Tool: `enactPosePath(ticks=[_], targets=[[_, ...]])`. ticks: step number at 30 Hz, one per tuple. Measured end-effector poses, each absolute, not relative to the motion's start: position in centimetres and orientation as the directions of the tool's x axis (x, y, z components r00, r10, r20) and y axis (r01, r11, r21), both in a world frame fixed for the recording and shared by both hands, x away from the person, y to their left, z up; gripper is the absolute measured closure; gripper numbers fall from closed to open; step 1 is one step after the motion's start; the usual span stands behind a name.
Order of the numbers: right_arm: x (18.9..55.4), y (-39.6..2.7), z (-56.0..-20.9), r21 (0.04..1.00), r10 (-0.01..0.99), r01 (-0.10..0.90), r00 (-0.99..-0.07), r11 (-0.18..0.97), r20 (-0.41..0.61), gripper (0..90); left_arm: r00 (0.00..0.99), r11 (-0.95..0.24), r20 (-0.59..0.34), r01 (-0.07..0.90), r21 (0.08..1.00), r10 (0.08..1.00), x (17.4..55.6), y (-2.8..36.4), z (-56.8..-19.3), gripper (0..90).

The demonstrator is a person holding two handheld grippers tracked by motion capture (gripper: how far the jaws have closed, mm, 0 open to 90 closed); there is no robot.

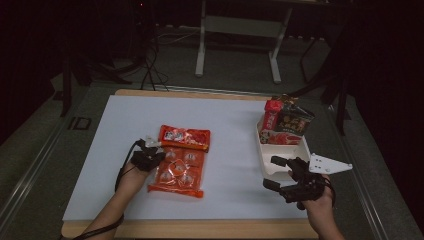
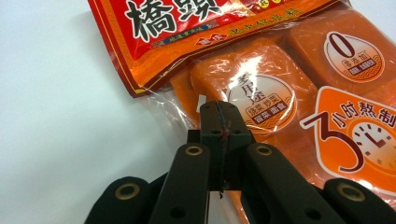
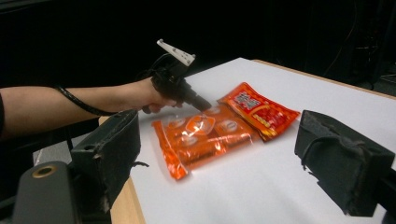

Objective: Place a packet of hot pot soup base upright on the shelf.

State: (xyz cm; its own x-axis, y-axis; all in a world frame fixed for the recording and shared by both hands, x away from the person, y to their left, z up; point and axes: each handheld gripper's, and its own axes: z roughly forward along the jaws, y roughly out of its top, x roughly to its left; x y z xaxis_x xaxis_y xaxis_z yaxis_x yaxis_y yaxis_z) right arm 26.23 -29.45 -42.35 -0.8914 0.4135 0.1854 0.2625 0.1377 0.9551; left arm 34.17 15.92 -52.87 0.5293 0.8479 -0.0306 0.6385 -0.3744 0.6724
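A clear pack of orange sachets [image 1: 177,172] lies on the white table, and a red snack pack [image 1: 184,136] overlaps its far end. My left gripper [image 1: 156,148] sits at the orange pack's left edge. In the left gripper view its jaws [image 2: 218,112] are pressed together over the orange pack [image 2: 289,93], seemingly pinching the film, just below the red pack [image 2: 187,28]. My right gripper [image 1: 276,172] hangs open beside the white tray. In its own view the right gripper [image 3: 226,158] holds nothing, and beyond it are the left gripper [image 3: 203,106], orange pack [image 3: 201,140] and red pack [image 3: 259,109].
A white tray [image 1: 265,150] stands at the table's right, holding an upright red packet [image 1: 272,117] and a dark packet [image 1: 295,122]. The table's wooden front edge [image 1: 200,227] runs below both hands. A metal stand [image 1: 240,30] is on the floor beyond the table.
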Motion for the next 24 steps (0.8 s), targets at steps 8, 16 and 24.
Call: enactPosePath(ticks=[8,16,24], targets=[[26.2,-29.4,-42.3,0.955,0.410,0.263,-0.893,0.140,0.186,14.1,0.592,-0.431,-0.026,0.615,0.660,0.806,33.9,13.1,-52.7,90.0],[26.2,-29.4,-42.5,0.954,0.409,0.266,-0.893,0.140,0.189,14.1,0.582,-0.413,-0.039,0.619,0.668,0.812,32.9,13.9,-52.6,90.0],[26.2,-29.1,-42.5,0.953,0.404,0.266,-0.895,0.148,0.187,14.1,0.602,-0.422,-0.075,0.637,0.645,0.795,30.1,15.3,-52.2,90.0]])
